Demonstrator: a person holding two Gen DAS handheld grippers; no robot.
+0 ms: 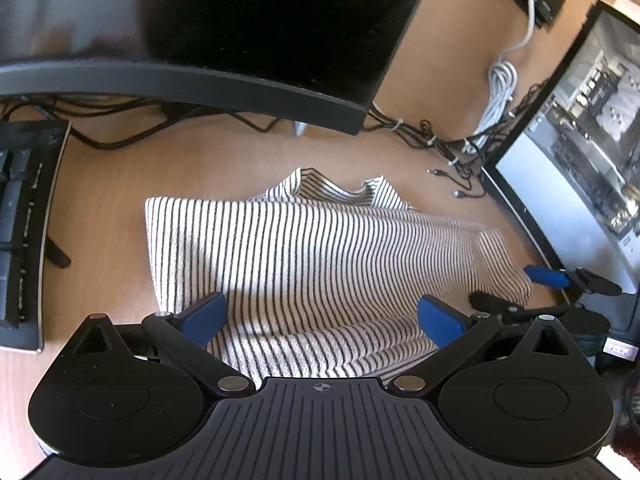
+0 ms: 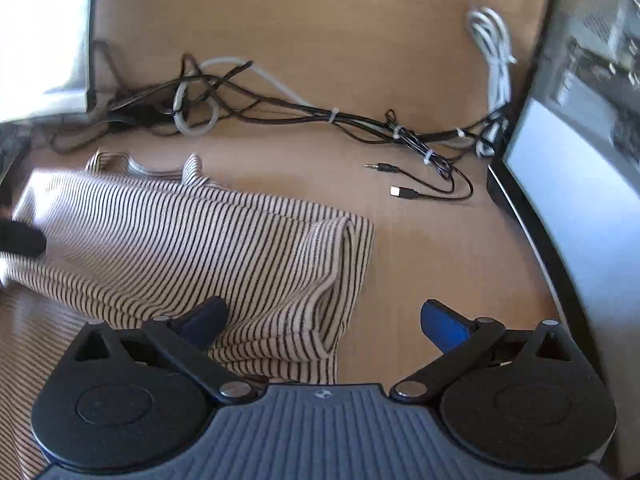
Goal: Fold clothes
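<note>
A black-and-white striped shirt [image 1: 312, 256] lies on the wooden desk [image 1: 224, 160], partly folded, with its collar at the far side. My left gripper [image 1: 320, 318] is open just above the shirt's near part, with blue pads on either side. In the right wrist view the same shirt [image 2: 208, 248] fills the left half, with a folded sleeve edge on its right side. My right gripper [image 2: 324, 320] is open over the shirt's right edge, its left finger above the fabric and its right finger above bare desk. The right gripper also shows in the left wrist view [image 1: 548, 280], at the shirt's right edge.
A dark monitor [image 1: 240, 32] stands behind the shirt and a second lit monitor [image 1: 580, 152] stands at the right. A keyboard [image 1: 24, 236] lies at the left. Black and white cables [image 2: 320, 116] run along the back, with loose plugs [image 2: 400, 190] on the desk.
</note>
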